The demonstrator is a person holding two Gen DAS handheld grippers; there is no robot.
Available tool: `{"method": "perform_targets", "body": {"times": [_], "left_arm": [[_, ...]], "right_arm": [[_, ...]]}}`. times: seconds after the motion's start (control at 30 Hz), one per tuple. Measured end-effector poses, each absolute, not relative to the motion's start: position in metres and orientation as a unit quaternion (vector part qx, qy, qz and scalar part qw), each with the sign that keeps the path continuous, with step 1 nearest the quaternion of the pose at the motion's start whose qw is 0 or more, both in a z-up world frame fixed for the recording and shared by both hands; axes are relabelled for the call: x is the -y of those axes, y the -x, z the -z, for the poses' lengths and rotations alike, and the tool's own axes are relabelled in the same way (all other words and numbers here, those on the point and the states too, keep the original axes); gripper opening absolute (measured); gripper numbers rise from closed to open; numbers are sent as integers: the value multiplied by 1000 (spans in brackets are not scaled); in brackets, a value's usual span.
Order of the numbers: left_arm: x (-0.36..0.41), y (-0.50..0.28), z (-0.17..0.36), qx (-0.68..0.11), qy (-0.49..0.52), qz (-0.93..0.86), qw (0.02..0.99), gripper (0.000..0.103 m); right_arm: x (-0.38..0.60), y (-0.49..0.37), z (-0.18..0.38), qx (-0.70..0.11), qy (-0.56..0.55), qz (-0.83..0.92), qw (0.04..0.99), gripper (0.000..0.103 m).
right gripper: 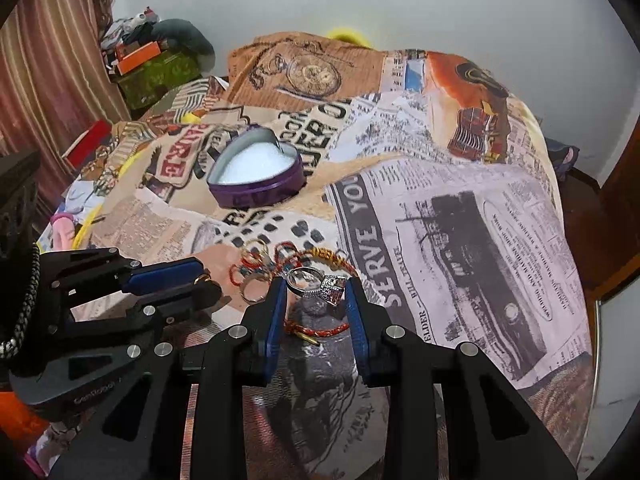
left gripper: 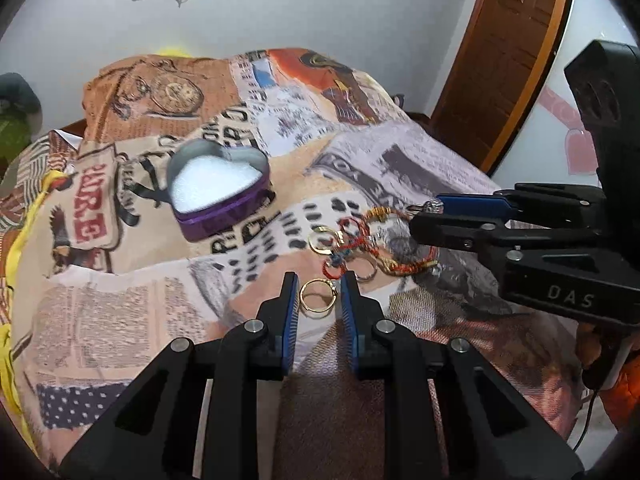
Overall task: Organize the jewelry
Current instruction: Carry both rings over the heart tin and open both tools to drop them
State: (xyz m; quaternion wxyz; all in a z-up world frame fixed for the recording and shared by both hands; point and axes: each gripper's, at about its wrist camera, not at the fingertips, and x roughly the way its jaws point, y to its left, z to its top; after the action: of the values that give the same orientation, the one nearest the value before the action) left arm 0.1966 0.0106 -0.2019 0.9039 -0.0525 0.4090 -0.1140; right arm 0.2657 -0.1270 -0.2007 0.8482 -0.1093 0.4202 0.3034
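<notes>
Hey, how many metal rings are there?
4: a gold ring in the left claw, a gem ring in the right claw, a second gold ring and a silver ring on the blanket by the bracelets. More may hide there.

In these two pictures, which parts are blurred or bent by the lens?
Left wrist view: the door frame curves strongly, and the bracelet pile looks slightly smeared. Right wrist view: the silver ring is fairly sharp, and the curtain bends at the dark edge.
</notes>
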Motion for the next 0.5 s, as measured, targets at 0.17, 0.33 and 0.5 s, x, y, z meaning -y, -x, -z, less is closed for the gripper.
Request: {"method": "perform_targets", "body": {"times": [0.17, 0.33, 0.5], "left_arm": [[-25, -195, 179, -383, 52, 96, 917, 20], [-44, -200, 158, -358, 53, 73, 929, 20], [-61, -209, 144, -339, 48, 53, 938, 20]], "right_arm": [[119, -261, 179, -393, 106, -309, 860, 27], [109, -262, 158, -366, 98, -319, 869, 27], [97, -268, 144, -346, 94, -328, 874, 27]]}}
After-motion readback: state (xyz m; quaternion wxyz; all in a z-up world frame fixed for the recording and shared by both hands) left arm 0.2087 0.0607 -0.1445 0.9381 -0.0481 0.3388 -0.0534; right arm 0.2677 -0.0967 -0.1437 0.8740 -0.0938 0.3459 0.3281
